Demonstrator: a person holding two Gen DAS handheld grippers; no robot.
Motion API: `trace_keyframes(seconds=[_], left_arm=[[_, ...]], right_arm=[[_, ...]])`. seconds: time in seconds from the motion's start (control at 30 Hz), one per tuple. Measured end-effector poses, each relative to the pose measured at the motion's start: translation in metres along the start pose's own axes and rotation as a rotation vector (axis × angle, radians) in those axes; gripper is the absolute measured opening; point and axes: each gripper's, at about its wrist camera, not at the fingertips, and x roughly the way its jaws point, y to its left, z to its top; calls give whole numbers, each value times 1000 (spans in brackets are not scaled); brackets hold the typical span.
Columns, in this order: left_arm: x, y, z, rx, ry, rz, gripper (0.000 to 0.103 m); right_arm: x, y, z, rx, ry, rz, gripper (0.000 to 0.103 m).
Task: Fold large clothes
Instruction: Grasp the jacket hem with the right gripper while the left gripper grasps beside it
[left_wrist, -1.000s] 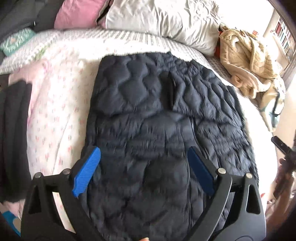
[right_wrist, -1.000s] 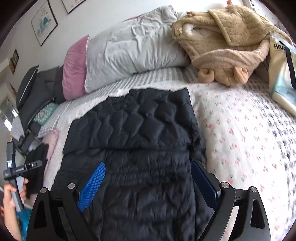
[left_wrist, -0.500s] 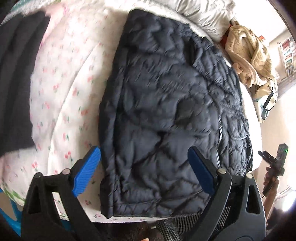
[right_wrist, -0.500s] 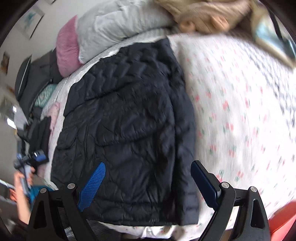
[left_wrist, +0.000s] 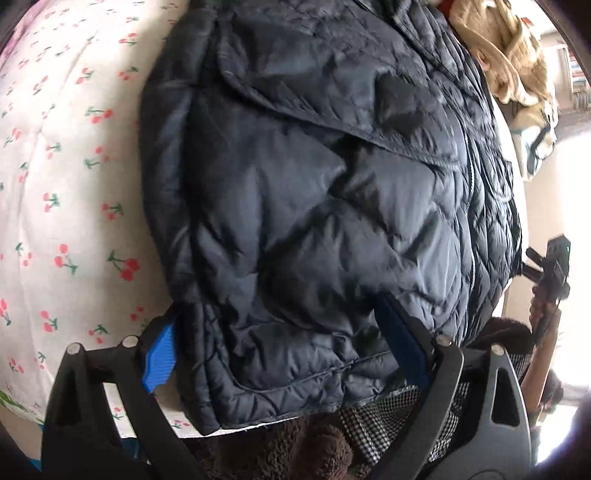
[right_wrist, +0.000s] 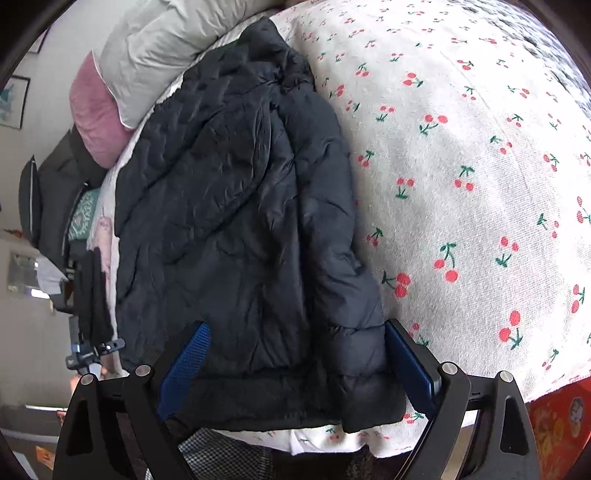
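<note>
Lying jacket between open tongs

cherry-print bedspread | grey pillow beside pink pillow | tan fleece blanket

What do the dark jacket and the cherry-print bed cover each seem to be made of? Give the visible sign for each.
Jacket: probably thin synthetic shell, nylon-like, over padding; it has a faint sheen, stitched quilting and puffy creases.

Bed cover: looks like soft matte cotton or a brushed knit; no shine, a slightly fuzzy surface, printed red cherries. The exact fibre cannot be told.
</note>
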Motion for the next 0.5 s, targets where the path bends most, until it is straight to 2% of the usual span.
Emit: trace_keyframes(seconds=[0.1, 0.13, 0.17, 0.23, 0.3, 0.33, 0.37, 0.4, 0.43, 0.5], left_arm=[[3, -8, -2, 34, 17, -28, 95], [3, -12, -4, 41, 21, -41, 94], [4, -13, -4, 46, 22, -51, 90], [2, -17, -4, 54, 18, -75, 83], [0, -24, -4, 63, 4, -104, 73], [-1, -27, -4, 65, -6, -106, 64], [-3, -31, -4, 67, -20, -93, 50], [-5, -34, -5, 67, -37, -75, 40], [-8, -36, -6, 65, -58, -59, 23], [-21, -37, -10, 56, -111, -59, 18]], right_arm=[[7, 2, -1, 4, 40, -22, 81], [10, 1, -1, 18, 58, -23, 68], [16, -3, -1, 44, 85, -18, 60], [24, -6, -2, 71, 111, 3, 51], [27, -6, -2, 86, 108, 38, 35], [25, -5, -1, 87, 95, 51, 24], [22, -3, -1, 83, 74, 61, 17], [17, 1, -1, 75, 51, 66, 16], [12, 5, -1, 64, 25, 67, 14], [0, 14, -2, 43, -10, 84, 12]])
